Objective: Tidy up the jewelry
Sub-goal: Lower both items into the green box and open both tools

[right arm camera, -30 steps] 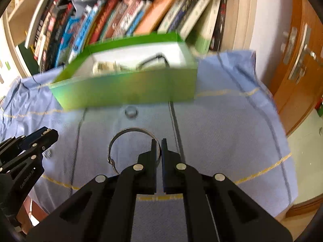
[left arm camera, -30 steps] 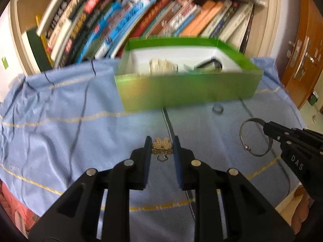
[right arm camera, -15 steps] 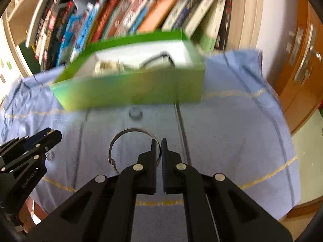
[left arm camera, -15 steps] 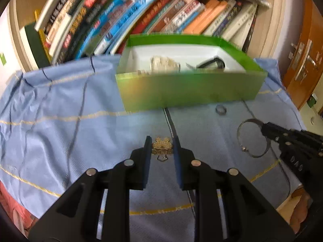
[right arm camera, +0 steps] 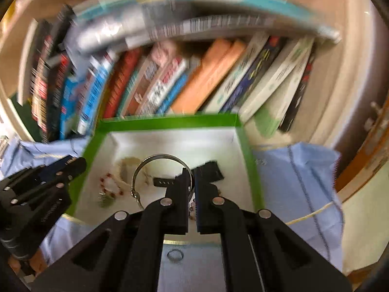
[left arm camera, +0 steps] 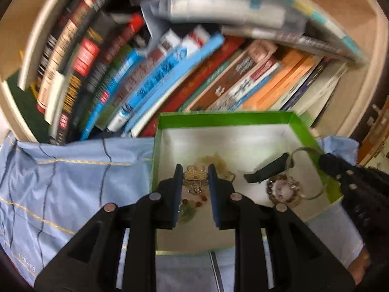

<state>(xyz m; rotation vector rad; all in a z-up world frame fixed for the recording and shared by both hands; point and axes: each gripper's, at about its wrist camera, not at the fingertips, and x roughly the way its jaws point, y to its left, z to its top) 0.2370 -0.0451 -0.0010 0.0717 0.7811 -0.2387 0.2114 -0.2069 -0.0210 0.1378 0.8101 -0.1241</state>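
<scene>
Left wrist: our left gripper (left arm camera: pixel 193 174) grips gold brooch (left arm camera: pixel 195 175) over green box (left arm camera: pixel 225 117); right gripper (right arm camera: pixel 192 177) pinches silver bangle (right arm camera: pixel 145 165).

Book spines (left arm camera: pixel 150 77) — lettering blurred, unreadable

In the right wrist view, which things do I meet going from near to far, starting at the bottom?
Small ring on the blue cloth → right claw holding the silver bangle over the green box → leaning books on the shelf.

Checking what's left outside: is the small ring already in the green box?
No, the small ring lies on the blue cloth outside the box.
</scene>
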